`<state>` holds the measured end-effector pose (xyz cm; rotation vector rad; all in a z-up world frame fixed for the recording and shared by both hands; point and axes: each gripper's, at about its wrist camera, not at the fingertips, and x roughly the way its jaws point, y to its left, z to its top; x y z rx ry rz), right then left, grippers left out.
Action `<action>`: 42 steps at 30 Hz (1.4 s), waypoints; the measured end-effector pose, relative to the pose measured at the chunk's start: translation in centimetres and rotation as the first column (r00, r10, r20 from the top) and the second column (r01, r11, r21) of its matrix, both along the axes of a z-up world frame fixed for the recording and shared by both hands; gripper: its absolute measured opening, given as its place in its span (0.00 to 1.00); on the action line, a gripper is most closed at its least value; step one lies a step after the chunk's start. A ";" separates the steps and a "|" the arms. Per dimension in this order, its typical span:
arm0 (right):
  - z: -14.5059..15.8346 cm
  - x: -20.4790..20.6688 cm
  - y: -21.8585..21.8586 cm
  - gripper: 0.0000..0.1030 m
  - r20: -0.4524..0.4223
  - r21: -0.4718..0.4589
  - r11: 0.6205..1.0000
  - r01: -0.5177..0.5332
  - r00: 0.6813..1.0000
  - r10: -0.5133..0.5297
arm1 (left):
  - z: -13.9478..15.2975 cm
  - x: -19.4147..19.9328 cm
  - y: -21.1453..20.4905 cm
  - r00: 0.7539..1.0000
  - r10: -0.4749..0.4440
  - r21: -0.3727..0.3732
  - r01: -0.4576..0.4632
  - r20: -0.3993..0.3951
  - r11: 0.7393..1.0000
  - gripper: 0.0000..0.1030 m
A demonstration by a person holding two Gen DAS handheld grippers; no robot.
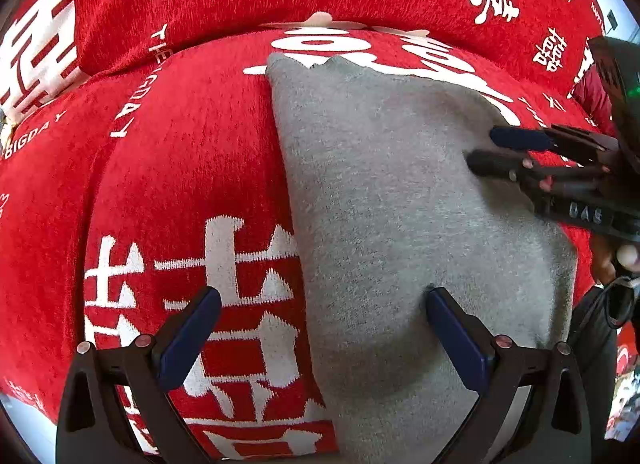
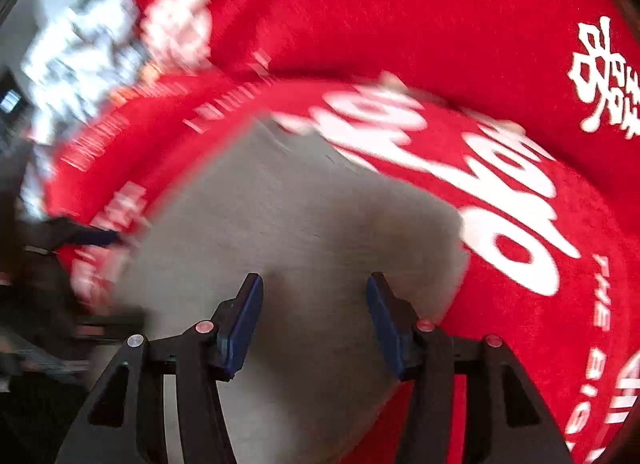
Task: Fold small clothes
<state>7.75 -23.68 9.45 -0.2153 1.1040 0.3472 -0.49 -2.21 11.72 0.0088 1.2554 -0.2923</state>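
Right now a grey garment (image 1: pixel 384 200) lies flat on a red blanket (image 1: pixel 180 152) woven with white characters and the words "THE BIGDAY". In the left wrist view the cloth runs from about twelve o'clock down to six, filling the middle and right of the picture, its long left edge straight and its surface smooth apart from a few soft dimples. Behind it the red blanket rises in a padded fold.

Close at the bottom, the left gripper (image 1: pixel 324 296) stands with its jaws wide apart. One blue pad hangs over the red blanket at seven o'clock, the other rests at the grey cloth at five o'clock, where the fabric dips a little around the tip. Nothing is caught between them.

At three o'clock in that same view the right gripper (image 1: pixel 480 148) reaches in from the side, its dark fingers pointing at the garment's right edge, with a gap showing between them. From its own camera, which is smeared with blur, the right gripper (image 2: pixel 316 284) has its jaws parted over the grey garment (image 2: pixel 288 224), with only flat cloth below them and nothing pinched.
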 end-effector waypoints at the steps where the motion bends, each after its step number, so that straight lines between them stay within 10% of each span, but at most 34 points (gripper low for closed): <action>1: 0.3 0.2 -0.4 0.56 0.007 0.027 0.999 0.019 1.000 -0.019 | 0.2 -0.2 -0.2 1.000 -0.004 0.007 0.004 0.004 1.000 1.00; 13: 0.1 -3.5 0.5 0.62 0.040 -0.050 0.993 -0.106 0.993 0.108 | 1.5 -0.2 -0.7 0.999 -0.026 0.037 0.024 0.035 0.999 1.00; 22: 1.4 -5.1 0.9 0.64 0.041 -0.049 0.987 -0.150 0.987 0.153 | 0.9 3.2 -1.9 0.997 -0.050 0.197 0.037 0.061 0.980 1.00; 42: 0.2 -12.4 2.4 0.67 0.013 -0.120 0.959 -0.256 0.966 0.259 | 1.7 -0.6 -3.0 0.996 -0.059 0.202 0.046 0.060 0.978 1.00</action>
